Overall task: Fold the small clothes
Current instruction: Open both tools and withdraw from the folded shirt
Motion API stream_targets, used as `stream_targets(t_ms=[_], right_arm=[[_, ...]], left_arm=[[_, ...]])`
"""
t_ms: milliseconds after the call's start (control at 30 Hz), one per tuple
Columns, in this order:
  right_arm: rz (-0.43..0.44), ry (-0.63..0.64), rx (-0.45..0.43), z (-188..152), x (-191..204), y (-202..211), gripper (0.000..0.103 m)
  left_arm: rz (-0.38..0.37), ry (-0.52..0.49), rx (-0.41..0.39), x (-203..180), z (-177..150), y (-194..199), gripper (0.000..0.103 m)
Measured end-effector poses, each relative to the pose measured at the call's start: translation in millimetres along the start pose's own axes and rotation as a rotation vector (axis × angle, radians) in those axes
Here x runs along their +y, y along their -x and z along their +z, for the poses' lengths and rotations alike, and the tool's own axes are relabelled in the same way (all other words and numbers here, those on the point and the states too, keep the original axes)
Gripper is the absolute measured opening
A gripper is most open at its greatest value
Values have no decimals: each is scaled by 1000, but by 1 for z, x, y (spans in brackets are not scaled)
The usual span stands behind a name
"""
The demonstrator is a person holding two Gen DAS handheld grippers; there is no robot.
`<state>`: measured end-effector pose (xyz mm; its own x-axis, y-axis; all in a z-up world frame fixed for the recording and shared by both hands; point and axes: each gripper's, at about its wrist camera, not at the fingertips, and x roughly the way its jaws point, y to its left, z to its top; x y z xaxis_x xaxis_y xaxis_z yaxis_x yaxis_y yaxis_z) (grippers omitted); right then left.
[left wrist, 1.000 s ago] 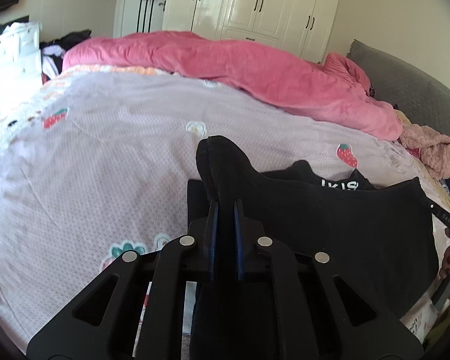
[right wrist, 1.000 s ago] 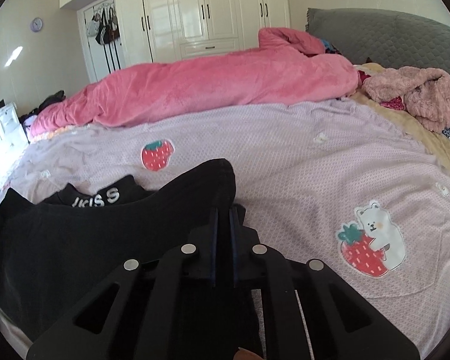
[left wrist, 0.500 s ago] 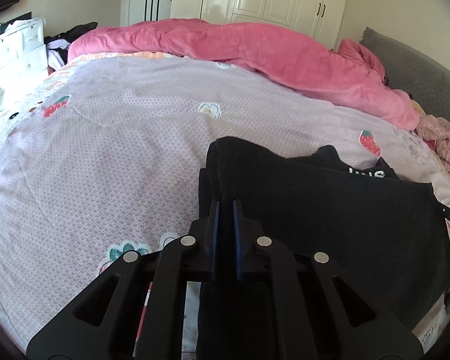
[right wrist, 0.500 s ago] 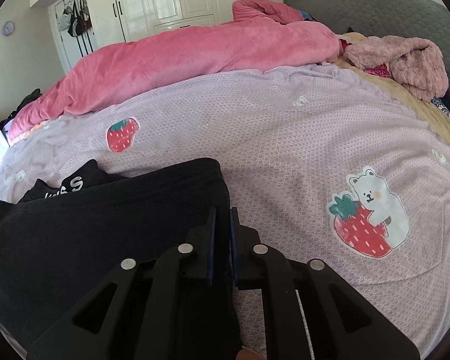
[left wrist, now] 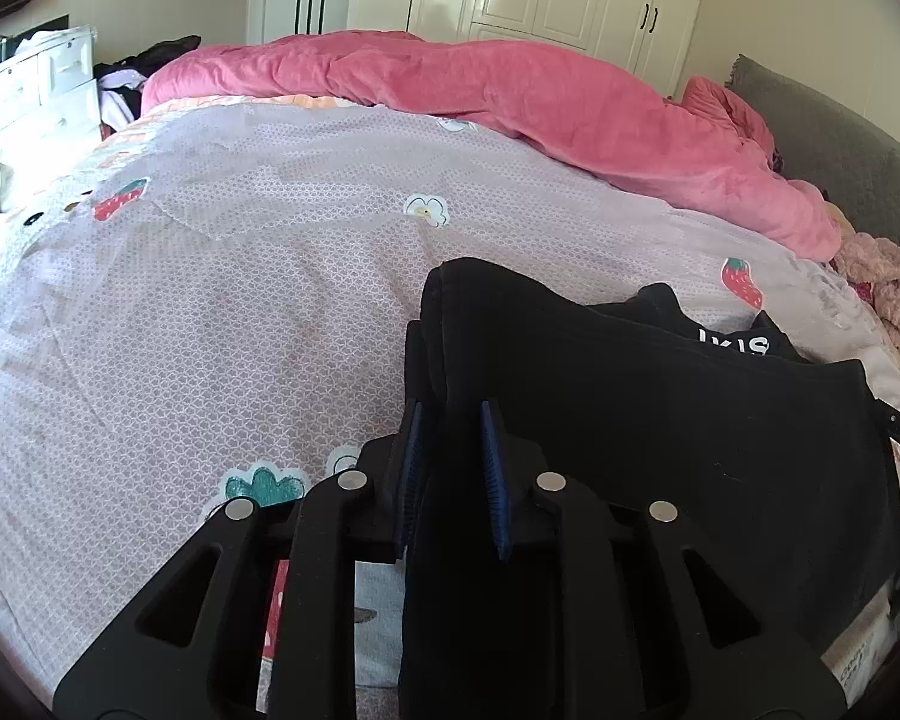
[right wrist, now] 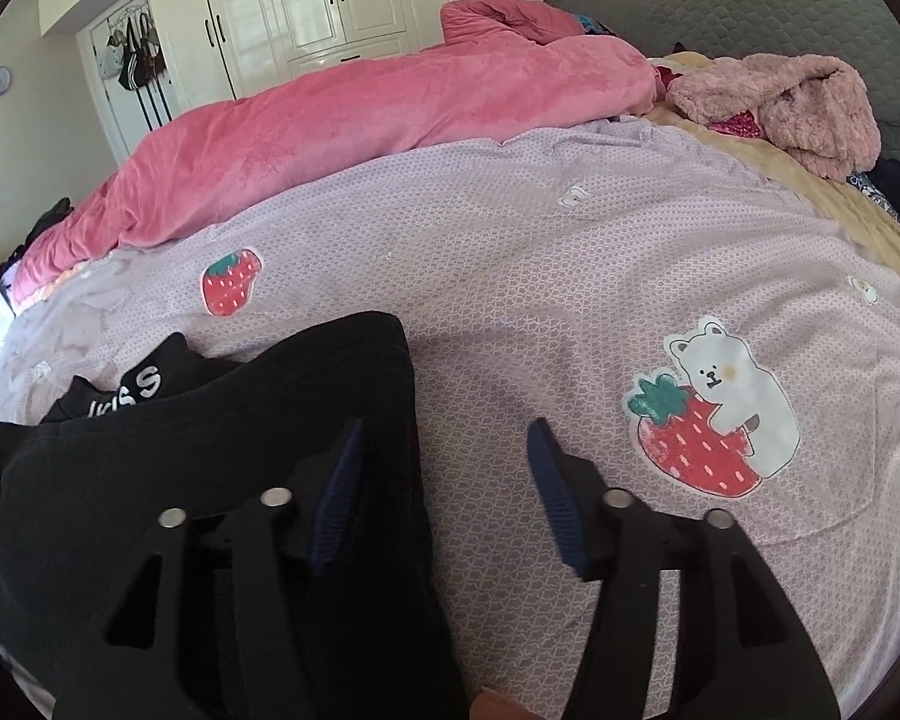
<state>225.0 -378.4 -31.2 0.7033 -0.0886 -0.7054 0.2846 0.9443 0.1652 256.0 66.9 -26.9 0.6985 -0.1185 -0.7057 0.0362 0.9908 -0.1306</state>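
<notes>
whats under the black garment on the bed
The black garment lies on the lilac printed bedspread. A lower layer with white lettering peeks out at its far edge; anything else beneath is covered.

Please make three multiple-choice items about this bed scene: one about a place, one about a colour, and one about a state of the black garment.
1. Where does the black garment lie?
A. on the lilac bedspread
B. on the pink duvet
C. on the floor

2. What colour are the letters printed on the garment?
A. red
B. white
C. yellow

3. How does the right gripper stand to the garment?
A. its pads are clamped flat on the cloth
B. its jaws stand apart, with the garment's edge between them
C. it holds the garment high above the bed

Answers:
1. A, the cloth rests on the patterned lilac bedspread, in front of the duvet.
2. B, the letters near the upper edge are white.
3. B, the jaws are opening, a wide gap shows between the blue pads, and the cloth lies on the bed.
</notes>
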Motion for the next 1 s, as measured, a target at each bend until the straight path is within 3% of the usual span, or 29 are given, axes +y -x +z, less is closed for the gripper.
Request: stream_targets(t_ms=[33, 100, 300, 700, 1000], right_arm=[[4, 0, -2, 0, 0, 2, 59], [8, 3, -10, 0, 1, 6, 73], [26, 19, -43, 0, 5, 17, 87], [43, 10, -89, -2, 5, 37, 98], [99, 41, -131, -6, 24, 62, 98]], left_arm=[[-1, 2, 1, 0, 0, 1, 17], [-6, 5, 3, 0, 0, 3, 27], [-18, 3, -2, -3, -1, 13, 47], [-2, 13, -32, -2, 0, 43, 94], [36, 8, -37, 1, 0, 56, 94]])
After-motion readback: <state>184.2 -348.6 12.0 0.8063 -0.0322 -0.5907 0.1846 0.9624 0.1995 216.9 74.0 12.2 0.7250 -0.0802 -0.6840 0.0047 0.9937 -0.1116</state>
